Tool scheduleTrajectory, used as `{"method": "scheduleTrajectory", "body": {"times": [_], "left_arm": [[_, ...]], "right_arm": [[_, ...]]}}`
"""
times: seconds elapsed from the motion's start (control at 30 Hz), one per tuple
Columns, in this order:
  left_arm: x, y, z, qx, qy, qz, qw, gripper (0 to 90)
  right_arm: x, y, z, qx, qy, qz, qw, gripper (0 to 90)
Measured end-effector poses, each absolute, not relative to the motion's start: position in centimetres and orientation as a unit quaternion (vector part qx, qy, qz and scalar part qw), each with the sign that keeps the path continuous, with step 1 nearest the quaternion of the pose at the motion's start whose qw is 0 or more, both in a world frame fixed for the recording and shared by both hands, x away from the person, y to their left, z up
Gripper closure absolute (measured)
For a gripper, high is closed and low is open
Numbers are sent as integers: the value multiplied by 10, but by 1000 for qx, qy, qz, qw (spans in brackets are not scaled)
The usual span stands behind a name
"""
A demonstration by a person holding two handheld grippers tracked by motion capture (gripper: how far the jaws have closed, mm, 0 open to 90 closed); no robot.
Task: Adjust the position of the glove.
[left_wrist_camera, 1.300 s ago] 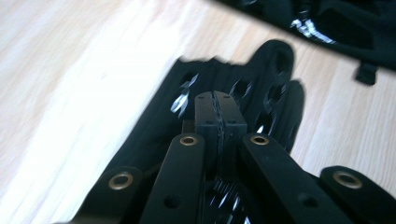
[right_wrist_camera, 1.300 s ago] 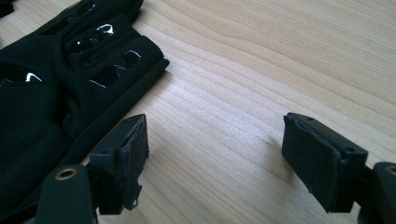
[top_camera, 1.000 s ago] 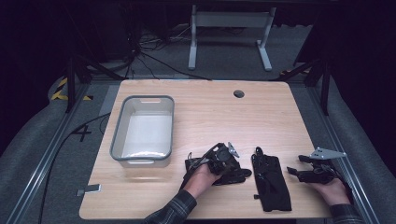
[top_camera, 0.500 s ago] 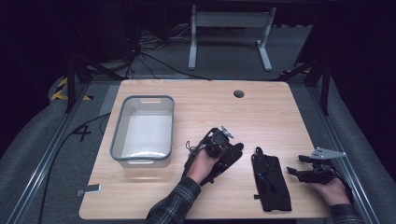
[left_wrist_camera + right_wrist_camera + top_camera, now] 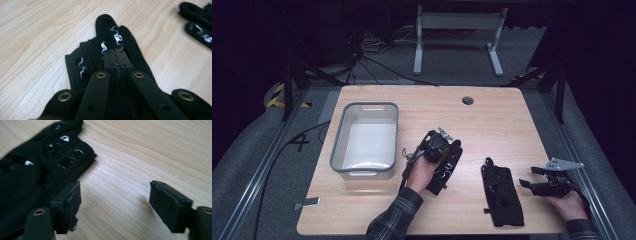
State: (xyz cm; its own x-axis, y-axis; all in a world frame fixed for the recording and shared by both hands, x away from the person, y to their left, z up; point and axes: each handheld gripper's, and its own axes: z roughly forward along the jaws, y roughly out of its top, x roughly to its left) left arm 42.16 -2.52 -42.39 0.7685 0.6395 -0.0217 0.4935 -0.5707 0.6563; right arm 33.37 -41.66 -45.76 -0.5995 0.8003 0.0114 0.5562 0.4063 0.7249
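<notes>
My left gripper (image 5: 449,152) (image 5: 116,55) is shut on a black glove (image 5: 443,172) (image 5: 125,42) with silver squiggles, near the middle of the wooden table (image 5: 492,125). The glove's fingers trail past the jaws onto the wood. A second black glove (image 5: 502,197) (image 5: 37,162) (image 5: 200,22) lies flat to the right. My right gripper (image 5: 528,183) (image 5: 115,200) rests open at the table's right edge, just right of that glove, with bare wood between its jaws.
A grey plastic bin (image 5: 341,145) with a pale floor stands to the left of the held glove. A round cable hole (image 5: 468,100) sits near the far edge. A small metal piece (image 5: 307,203) lies at the front left corner.
My left gripper has moved away from the person and slightly left, toward the bin, and the glove has come along with it. The right gripper and the second glove have stayed put.
</notes>
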Motion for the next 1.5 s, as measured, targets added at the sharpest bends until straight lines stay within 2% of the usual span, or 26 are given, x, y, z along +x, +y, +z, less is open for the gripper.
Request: {"method": "scheduleTrajectory", "body": {"times": [0.1, 0.2, 0.23, 0.27, 0.33, 0.37, 0.57, 0.77, 1.5], "left_arm": [[409, -16, -424, 880, 324, 117, 328, 895], [400, -7, -427, 877, 328, 118, 330, 895], [400, -7, -427, 877, 328, 118, 330, 895], [398, -5, -429, 875, 333, 116, 332, 895], [397, -1, -433, 872, 341, 113, 331, 895], [397, 0, -436, 874, 344, 113, 325, 893], [396, -1, -448, 883, 344, 100, 303, 894], [387, 2, -449, 883, 341, 83, 312, 895], [342, 0, -451, 888, 317, 30, 332, 893]], "right_arm": [[329, -412, -454, 403, 823, 365, 164, 362], [323, -401, -446, 376, 834, 377, 146, 526], [323, -401, -446, 376, 834, 377, 146, 526], [321, -397, -445, 366, 838, 380, 140, 562], [317, -390, -444, 348, 847, 384, 118, 650], [314, -384, -444, 335, 854, 385, 105, 721], [312, -371, -450, 310, 868, 381, 73, 863], [313, -365, -454, 300, 874, 376, 66, 897], [332, -323, -454, 300, 877, 365, 90, 900]]}}
